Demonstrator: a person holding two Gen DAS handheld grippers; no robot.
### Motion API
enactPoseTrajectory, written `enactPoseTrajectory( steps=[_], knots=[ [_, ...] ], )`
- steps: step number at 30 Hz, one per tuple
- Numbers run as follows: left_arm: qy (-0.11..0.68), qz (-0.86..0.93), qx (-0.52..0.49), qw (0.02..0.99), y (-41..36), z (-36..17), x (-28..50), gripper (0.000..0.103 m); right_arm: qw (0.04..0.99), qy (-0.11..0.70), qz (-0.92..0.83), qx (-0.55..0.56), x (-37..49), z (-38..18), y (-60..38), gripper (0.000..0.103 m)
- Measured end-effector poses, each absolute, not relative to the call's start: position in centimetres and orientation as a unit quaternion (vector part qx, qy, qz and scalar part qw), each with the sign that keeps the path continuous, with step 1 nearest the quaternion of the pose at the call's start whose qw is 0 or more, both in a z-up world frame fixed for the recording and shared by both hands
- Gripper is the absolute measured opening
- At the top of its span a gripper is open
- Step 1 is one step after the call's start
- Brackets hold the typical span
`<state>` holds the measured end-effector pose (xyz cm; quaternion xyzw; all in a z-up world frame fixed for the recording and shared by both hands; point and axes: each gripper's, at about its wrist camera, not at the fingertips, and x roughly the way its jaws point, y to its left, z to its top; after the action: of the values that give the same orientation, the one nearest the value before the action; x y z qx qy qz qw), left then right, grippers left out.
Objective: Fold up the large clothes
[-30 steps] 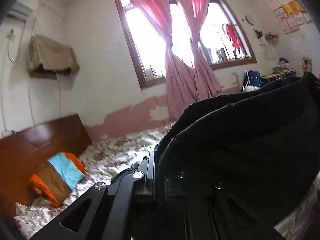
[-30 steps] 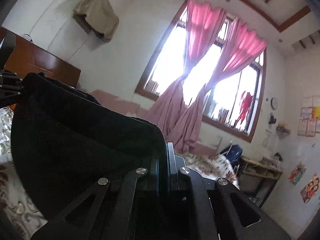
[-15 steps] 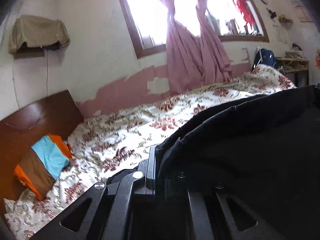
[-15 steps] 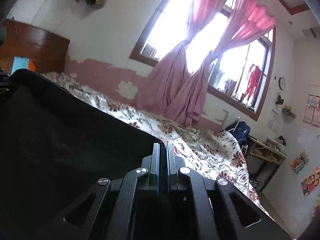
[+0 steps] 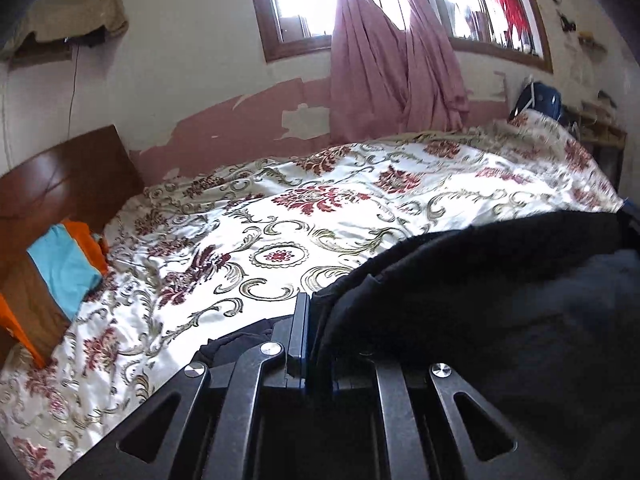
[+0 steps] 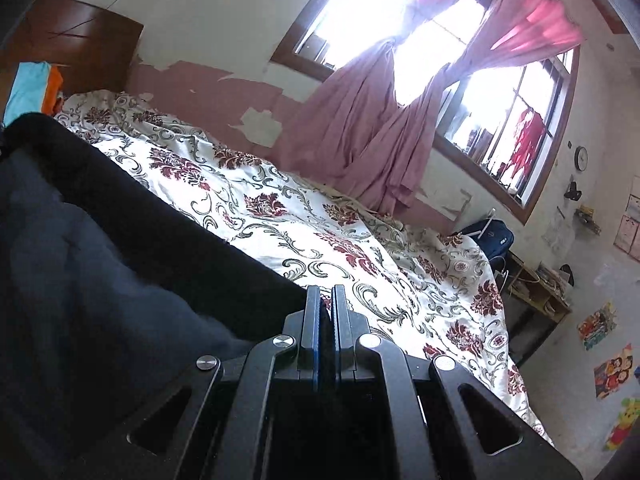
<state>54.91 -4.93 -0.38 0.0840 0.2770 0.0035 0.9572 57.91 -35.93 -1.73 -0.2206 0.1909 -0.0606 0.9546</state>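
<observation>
Left wrist view: the left gripper [image 5: 310,312] had its jaws pressed together on an edge of the black garment [image 5: 500,280]. From the jaws the cloth ran to the right in a taut, rolled hem and filled the lower right of the view. A smaller fold of the same dark cloth [image 5: 236,340] hung just to the left of the gripper, above the bed [image 5: 280,216]. The bed carried a white cover with a red and olive floral pattern. A folded pile in orange, blue and brown [image 5: 52,280] lay at the head of the bed, against the brown headboard [image 5: 60,176]. Pink curtains [image 5: 392,72] hung knotted at the window on the wall beyond the bed.

Right wrist view: the right gripper [image 6: 327,308] likewise had its jaws pinched shut, with only a thin dark line between the pads. The black garment [image 6: 100,260] spread from the jaws to the left and covered the lower left of the view, its upper hem stretched across the near part of the bed [image 6: 320,232]. Whether the lower part of the cloth rested on the bed could not be told. A cluttered desk [image 6: 536,292] stood past the foot of the bed, and a round clock [image 6: 581,158] hung on the wall near the window.
</observation>
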Motion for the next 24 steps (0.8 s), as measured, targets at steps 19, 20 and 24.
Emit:
enactPoseTrajectory(
  steps=[19, 20, 24],
  knots=[
    [0.213, -0.087, 0.058, 0.971, -5.4, 3.6, 44.8, 0.101, 0.97, 0.188, 0.041, -0.151, 44.8, 2.0, -37.5, 0.081],
    [0.215, -0.097, 0.062, 0.97, -5.6, 3.1, 44.1, 0.101, 0.969, 0.196, 0.056, -0.14, 44.1, 1.6, -37.6, 0.081],
    [0.245, -0.141, 0.072, 0.957, -6.5, 0.1, 41.8, 0.101, 0.962, 0.237, 0.094, -0.103, 42.0, -1.3, -38.4, 0.081]
  ],
)
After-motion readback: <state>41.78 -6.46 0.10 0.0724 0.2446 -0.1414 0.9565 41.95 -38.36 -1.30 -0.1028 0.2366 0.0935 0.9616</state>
